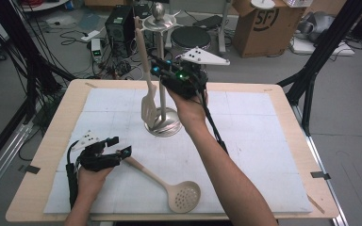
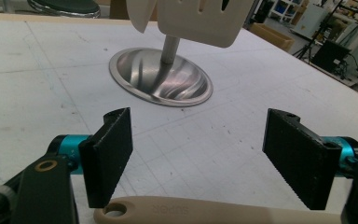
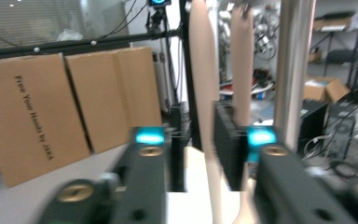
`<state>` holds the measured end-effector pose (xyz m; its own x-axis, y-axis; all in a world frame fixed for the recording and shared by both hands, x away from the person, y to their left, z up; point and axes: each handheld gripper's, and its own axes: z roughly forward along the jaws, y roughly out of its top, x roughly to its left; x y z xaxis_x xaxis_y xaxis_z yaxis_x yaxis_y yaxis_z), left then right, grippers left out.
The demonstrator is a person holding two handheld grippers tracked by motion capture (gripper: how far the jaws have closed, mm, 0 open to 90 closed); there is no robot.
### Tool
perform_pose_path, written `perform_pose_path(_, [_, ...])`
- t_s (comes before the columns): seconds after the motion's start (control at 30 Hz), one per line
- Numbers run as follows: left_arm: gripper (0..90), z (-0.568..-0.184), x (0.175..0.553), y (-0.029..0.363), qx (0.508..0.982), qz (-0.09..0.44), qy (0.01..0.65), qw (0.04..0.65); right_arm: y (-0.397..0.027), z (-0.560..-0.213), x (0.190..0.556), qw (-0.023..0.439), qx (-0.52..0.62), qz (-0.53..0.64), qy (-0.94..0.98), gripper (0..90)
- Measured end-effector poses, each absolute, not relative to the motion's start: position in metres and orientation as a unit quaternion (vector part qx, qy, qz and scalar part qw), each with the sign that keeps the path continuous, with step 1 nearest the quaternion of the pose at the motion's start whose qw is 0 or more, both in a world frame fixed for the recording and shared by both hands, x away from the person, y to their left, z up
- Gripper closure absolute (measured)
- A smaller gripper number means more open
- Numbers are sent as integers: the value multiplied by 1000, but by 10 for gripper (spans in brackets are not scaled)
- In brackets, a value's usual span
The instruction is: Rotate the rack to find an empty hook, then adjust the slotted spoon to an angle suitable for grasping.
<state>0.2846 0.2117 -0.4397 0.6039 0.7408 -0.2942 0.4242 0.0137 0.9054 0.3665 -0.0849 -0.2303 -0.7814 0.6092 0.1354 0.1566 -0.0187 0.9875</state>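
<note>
A steel utensil stand [image 1: 164, 126] rises from a round base [image 2: 161, 84] at the middle of the table. A beige slotted spatula [image 1: 148, 106] hangs from its top, blade [image 2: 198, 21] down. My right gripper [image 1: 154, 66] is up beside the stand's pole. In the right gripper view it [image 3: 200, 154] stands open around a hanging beige handle [image 3: 204, 93], with a gap on one side. A second beige handle [image 3: 242, 70] and the pole [image 3: 296, 70] lie just behind. A beige skimmer spoon [image 1: 184, 195] lies on the table. My left gripper [image 1: 121, 146] [image 2: 200, 149] rests open over the handle end [image 2: 214, 214].
A white mat [image 1: 264, 141] covers the wooden table [image 1: 56, 136]. Cardboard boxes [image 3: 42, 116] stand beyond the table, with another box [image 1: 264, 23] and cables on the floor. Black frame legs [image 1: 320, 52] stand at both sides.
</note>
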Motion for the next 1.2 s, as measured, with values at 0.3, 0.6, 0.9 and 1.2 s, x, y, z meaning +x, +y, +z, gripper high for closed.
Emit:
perform_pose_path(0.3, [248, -439, 283, 209, 690, 137, 421, 573, -101, -258, 353, 115, 299, 647, 692, 489])
perform_pose_path(0.6, [248, -440, 284, 213, 685, 138, 427, 574, -112, -288, 331, 76, 313, 625, 711, 446])
perform_pose_path(0.9, [249, -440, 285, 211, 686, 137, 425, 574, -119, -322, 304, 35, 314, 600, 735, 434])
perform_pose_path(1.2, [248, -440, 286, 214, 680, 139, 432, 576, -103, -358, 289, -39, 293, 528, 796, 501])
